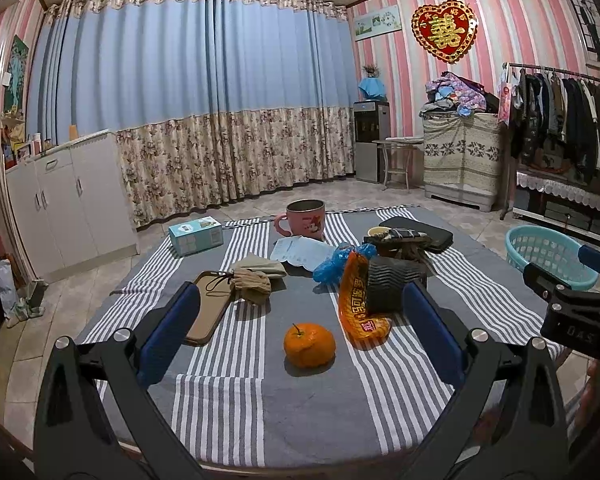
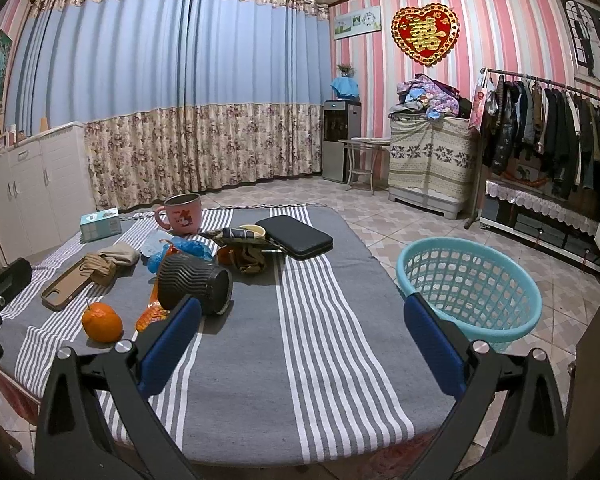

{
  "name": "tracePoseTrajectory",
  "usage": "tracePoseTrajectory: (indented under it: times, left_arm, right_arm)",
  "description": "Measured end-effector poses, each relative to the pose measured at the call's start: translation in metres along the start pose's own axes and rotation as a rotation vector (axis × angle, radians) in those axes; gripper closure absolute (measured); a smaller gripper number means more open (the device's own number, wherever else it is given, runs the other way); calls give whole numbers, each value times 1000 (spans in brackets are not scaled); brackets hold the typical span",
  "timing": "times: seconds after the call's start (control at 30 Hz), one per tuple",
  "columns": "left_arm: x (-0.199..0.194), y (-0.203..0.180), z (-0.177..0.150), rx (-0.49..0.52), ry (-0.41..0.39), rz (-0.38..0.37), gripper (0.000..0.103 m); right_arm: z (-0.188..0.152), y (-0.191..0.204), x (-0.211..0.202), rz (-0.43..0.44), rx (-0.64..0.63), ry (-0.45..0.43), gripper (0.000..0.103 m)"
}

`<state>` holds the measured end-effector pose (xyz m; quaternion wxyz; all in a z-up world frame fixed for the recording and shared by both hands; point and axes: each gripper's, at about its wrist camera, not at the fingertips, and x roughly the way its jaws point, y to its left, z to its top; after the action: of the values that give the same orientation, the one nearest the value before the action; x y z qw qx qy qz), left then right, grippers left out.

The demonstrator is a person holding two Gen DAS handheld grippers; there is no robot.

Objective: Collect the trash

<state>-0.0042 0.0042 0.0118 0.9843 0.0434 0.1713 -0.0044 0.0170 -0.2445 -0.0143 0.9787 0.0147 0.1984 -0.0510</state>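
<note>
Surface [image 2: 324, 344]: a table lying under a grey cloth with white stripe bands, standing on a tiled floor. Room: pink striped wallpaper, blue curtains [image 1: 204, 68] with a floral lower band, white cabinets [image 1: 72, 200] at left, a clothes rack [image 2: 548, 120] at right, one red heart ornament [image 2: 425, 34] hanging on the wall.

Count on the cloth: one orange [image 1: 309, 345], round and dimpled, sitting nearest; one orange snack wrapper [image 1: 360, 308], shiny and crinkled, lying just beside it; one black ribbed cup [image 2: 194, 282] tipped on its side, touching the wrapper; one crumpled blue plastic bag [image 1: 332, 266]; one sheet of paper [image 1: 300, 254]; one pink mug [image 1: 305, 219], upright; one small box [image 1: 196, 235]; one tan phone case [image 1: 210, 306] with beige fabric [image 1: 256, 276] bunched over its far end; one flat black case [image 2: 294, 237].

One teal mesh basket [image 2: 468, 288], round plastic, sitting on the floor just off the surface's right edge.

Left tool [image 1: 300, 312]: blue pads standing wide apart, gripping nothing, hanging over the orange. Right tool [image 2: 304, 320]: pads likewise apart, gripping nothing, hanging over bare cloth between cup and basket.
</note>
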Motion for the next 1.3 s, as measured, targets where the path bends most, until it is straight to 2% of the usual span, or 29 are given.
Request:
tracePoseTrajectory:
  times: [1.3]
  left_arm:
    - [7, 8, -3, -14, 9, 10, 5]
  right_arm:
    - [-2, -5, 1, -10, 2, -2, 4]
